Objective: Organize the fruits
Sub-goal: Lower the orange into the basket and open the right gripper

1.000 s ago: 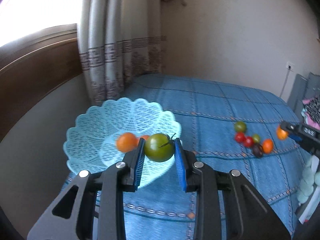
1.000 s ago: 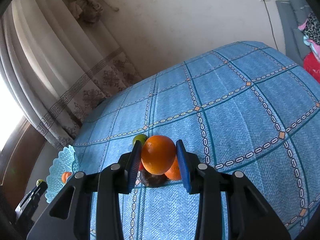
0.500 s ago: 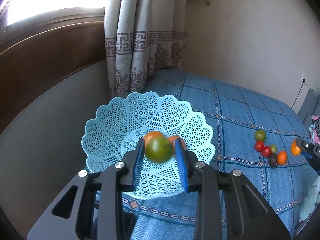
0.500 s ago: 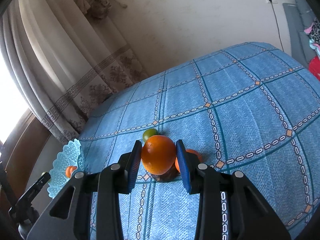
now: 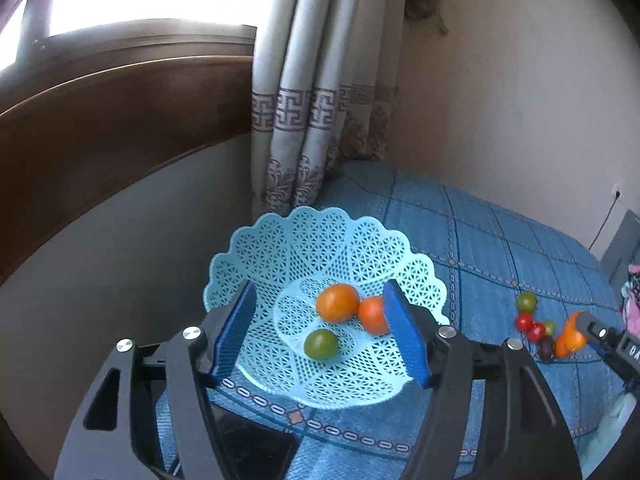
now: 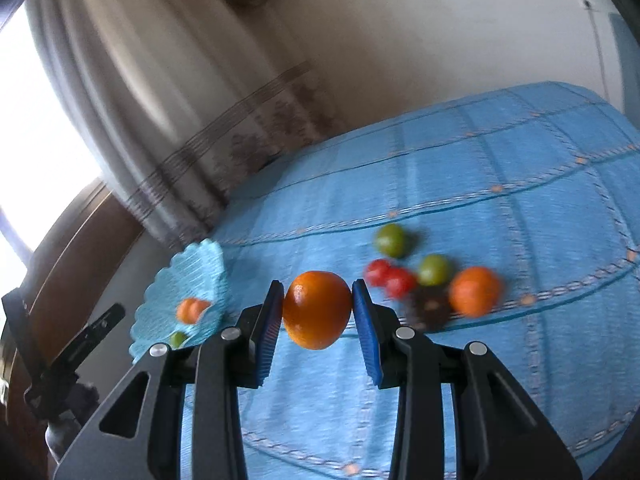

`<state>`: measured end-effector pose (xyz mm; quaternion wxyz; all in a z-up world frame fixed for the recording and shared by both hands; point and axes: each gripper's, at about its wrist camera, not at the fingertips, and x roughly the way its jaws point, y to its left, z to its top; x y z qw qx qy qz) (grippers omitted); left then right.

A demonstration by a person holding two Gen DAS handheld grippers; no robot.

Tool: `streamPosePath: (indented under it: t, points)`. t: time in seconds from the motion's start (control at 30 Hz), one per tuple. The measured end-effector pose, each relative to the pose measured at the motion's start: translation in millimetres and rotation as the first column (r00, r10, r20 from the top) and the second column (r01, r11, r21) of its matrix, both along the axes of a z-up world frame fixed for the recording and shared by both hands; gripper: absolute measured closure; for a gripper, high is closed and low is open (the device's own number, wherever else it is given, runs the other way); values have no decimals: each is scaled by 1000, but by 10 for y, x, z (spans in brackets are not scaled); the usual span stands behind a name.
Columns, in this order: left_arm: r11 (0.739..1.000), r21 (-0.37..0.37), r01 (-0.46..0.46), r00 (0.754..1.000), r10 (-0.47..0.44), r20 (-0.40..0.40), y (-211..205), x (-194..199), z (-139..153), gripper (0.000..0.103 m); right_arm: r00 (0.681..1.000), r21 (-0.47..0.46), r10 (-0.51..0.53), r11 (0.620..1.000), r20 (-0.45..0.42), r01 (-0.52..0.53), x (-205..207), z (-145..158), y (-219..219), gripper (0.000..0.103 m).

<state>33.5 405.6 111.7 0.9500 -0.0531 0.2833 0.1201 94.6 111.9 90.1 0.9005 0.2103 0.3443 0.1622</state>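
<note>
Left gripper (image 5: 320, 340) spread wide over the pale-blue lattice plastic basket (image 5: 280, 248); right gripper (image 6: 318, 312) pinching a round orange fruit (image 6: 317, 310), a tangerine maybe, blurry.

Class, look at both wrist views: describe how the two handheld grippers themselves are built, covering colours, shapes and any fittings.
The left gripper and the right gripper look alike: black angular frames with triangular cut-outs, round silver bolt heads at the joints, and two flat fingers faced with ribbed blue pads. No cables, hands or sleeves show.
</note>
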Motion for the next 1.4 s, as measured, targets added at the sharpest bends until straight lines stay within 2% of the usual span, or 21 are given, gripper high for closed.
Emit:
streamPosePath:
  t: [0.37,0.63,0.7,0.83,1.17,1.4]
  points:
    - [998,-40,-47,998,49,45,227,-91,155,29,975,-44,220,974,-9,-220,101,174,1117,67]
    - [995,-80,-65,996,70,60,358,-133,193,28,957,-98,291,952,-12,-291,186,252,1676,66]
    - [994,-87,-69,995,74,62,381,-139,202,22,956,-89,293,952,-18,-294,203,242,1716,66]
    - [993,-94,-73,995,79,68,401,-148,207,19,955,-91,297,951,-9,-296,200,237,1740,57]
    - [993,-95,-68,995,75,65,340,-136,191,17,969,-72,246,966,-22,-247,217,169,1572,57]
    - [994,-91,-61,996,66,62,294,-107,184,15,975,-95,221,971,-7,-221,169,150,1497,57]
